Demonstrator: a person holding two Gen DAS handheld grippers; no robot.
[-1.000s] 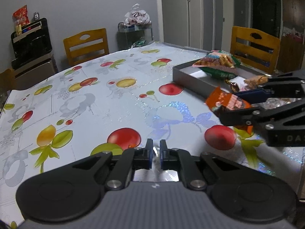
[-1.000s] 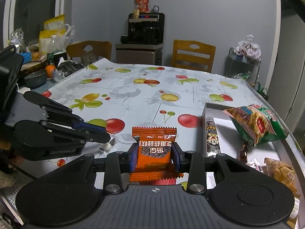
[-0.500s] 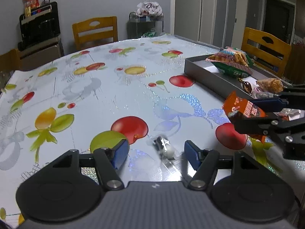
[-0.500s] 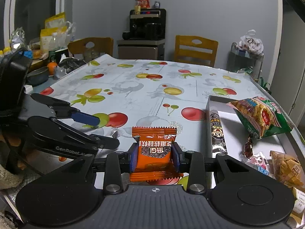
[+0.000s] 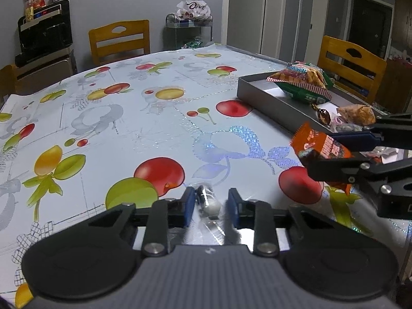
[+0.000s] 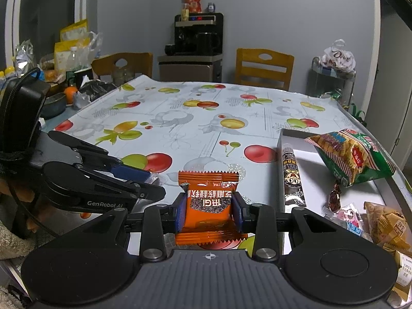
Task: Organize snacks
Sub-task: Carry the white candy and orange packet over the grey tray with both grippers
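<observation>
Left claw sits low over the desk, fingers apart, a small clear-wrapped white candy lying on the cloth between them, nearer the left finger, contact not discernible. Its long axis runs roughly away from the camera. Right claw is held level above the desk, clamped on an orange snack packet, upright, long axis vertical, serrated ends top and bottom. Only the right view shows the tray interior: a dark stick snack along its left wall.
</observation>
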